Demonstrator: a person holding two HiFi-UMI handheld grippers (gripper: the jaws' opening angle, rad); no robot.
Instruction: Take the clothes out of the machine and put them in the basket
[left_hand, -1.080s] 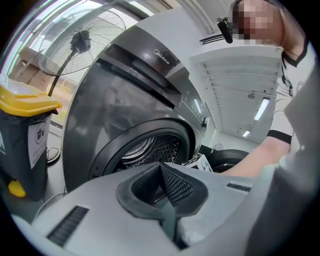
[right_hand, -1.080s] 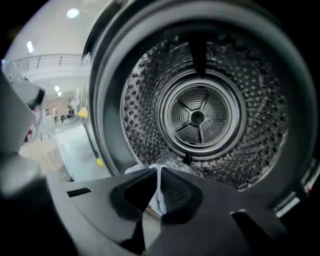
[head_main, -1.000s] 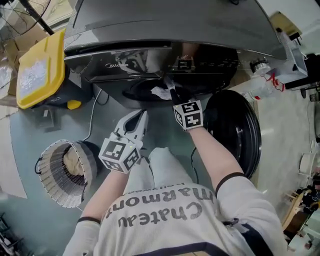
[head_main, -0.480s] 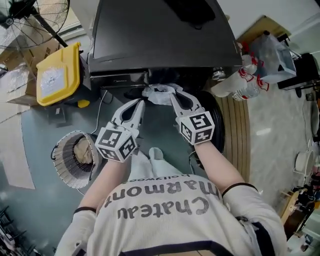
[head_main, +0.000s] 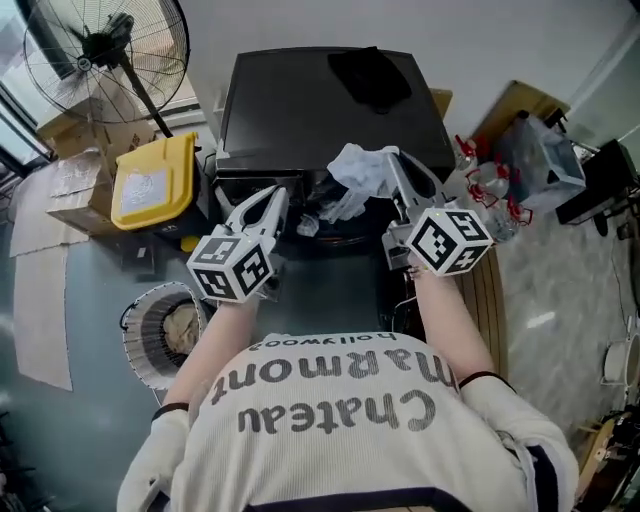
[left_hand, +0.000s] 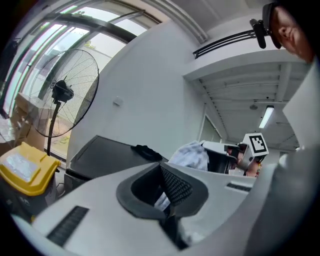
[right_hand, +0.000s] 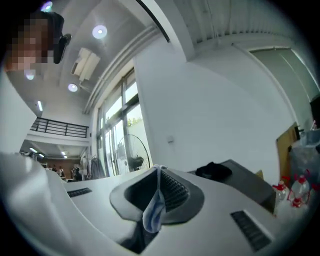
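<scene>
dark washing machine (head_main: 300, 100) up at 12 o'clock, wire basket (head_main: 135, 340) down at 8. crumpled white, pale-blue garment (head_main: 365, 170) dangles at 1 o'clock over the machine's front edge, pinched tight in the right gripper (head_main: 398, 165). left gripper (head_main: 274, 196), 11 o'clock, jaws together.

Crumpled soft cloth garment (head_main: 365, 170), matt dark machine (head_main: 300, 110), wire-mesh basket (head_main: 135, 350).

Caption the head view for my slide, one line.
Right gripper holds a pale garment by the dark washing machine, basket at lower left.
</scene>
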